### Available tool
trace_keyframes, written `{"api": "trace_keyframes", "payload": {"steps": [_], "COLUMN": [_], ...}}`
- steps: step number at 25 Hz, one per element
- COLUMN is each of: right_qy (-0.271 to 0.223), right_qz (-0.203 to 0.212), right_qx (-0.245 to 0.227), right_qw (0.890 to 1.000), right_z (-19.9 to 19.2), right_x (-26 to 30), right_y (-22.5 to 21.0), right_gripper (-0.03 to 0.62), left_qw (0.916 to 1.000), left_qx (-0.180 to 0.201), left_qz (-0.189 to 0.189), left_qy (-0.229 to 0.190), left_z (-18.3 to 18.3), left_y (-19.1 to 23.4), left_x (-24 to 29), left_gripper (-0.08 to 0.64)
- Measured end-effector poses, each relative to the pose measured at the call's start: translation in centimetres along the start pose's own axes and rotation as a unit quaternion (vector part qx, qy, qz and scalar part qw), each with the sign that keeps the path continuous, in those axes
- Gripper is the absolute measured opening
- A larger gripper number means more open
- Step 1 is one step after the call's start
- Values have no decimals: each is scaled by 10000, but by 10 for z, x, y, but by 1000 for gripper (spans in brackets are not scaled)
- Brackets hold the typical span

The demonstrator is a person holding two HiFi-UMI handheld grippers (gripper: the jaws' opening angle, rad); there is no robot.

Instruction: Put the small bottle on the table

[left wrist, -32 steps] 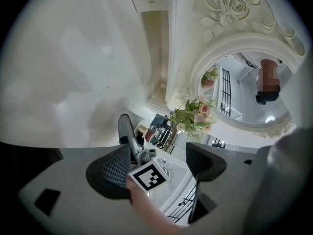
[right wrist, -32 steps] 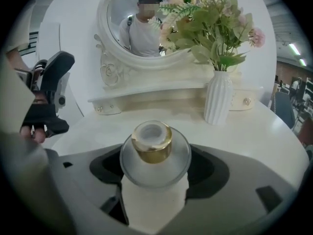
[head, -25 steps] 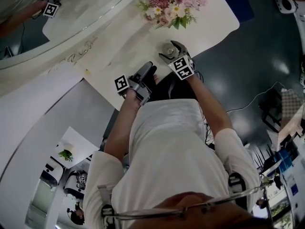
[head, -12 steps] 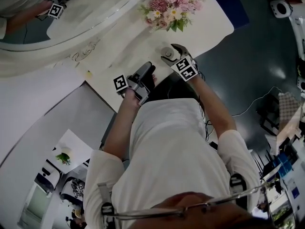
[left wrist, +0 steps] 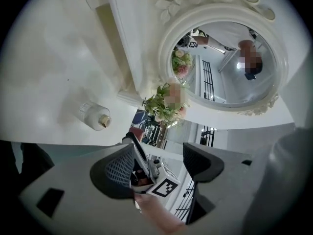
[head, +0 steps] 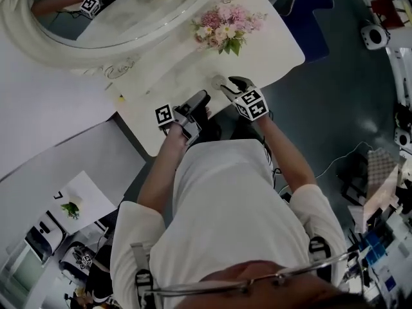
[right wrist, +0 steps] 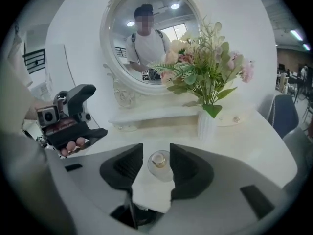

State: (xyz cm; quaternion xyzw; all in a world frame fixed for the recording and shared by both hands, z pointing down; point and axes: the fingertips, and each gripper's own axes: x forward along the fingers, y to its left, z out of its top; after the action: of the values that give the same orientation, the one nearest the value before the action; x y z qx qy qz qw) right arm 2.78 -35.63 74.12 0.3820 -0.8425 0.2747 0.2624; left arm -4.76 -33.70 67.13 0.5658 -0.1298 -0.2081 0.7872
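The small clear bottle (right wrist: 159, 161) with a gold cap stands on the white table (right wrist: 254, 146), between the pads of my right gripper (right wrist: 156, 166). These jaws are closing around it; a thin gap still shows at the left pad. In the head view the bottle (head: 217, 82) sits at the tips of the right gripper (head: 226, 84), near the table's front edge. My left gripper (head: 201, 100) hovers just left of it. Its jaws stand wide and are closing slightly, with nothing between them (left wrist: 159, 165). From there the bottle (left wrist: 94, 115) shows off to the left.
A white vase of pink flowers (right wrist: 208, 77) stands behind the bottle. A round ornate mirror (right wrist: 146, 38) leans at the back on a low white shelf (right wrist: 156, 115). A blue chair (head: 312, 8) is at the table's far end. The person's body fills the near side.
The right gripper's jaws have drawn in around the bottle. The left gripper has stayed about where it was. The head view has shifted, showing more of the mirror.
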Motion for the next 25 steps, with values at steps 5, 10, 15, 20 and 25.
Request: {"api": "trace_keyframes", "payload": {"steps": [5,10,15,20,25], "right_qy": [-2,-137,-254,-241,-258], "right_qz": [303,667,1181,1562,1890], "right_qx": [160,102,-218,-671,-813], "right_qw": [9994,9976,9924,9851,9783], "right_z": [3,18,31,21,9], "right_x": [-37,-73,-116,-162,-196], "right_y": [6,9,18,30,38], "right_gripper": [106,31,8,6,6], "left_qw": [9992,9934,9814,9624,9169], "left_qx": [356,1079,1791,2527,3607], "left_qz": [-99,-51,169,400,1208], "left_qy": [-135,-396,-676,-911,-1207], "left_z": [-28,-49,-81,-126,-151], "left_y": [-17,-26,-31,-36,-31], "left_x": [11,14,16,21,11], "left_gripper": [294,228,159,60,3]}}
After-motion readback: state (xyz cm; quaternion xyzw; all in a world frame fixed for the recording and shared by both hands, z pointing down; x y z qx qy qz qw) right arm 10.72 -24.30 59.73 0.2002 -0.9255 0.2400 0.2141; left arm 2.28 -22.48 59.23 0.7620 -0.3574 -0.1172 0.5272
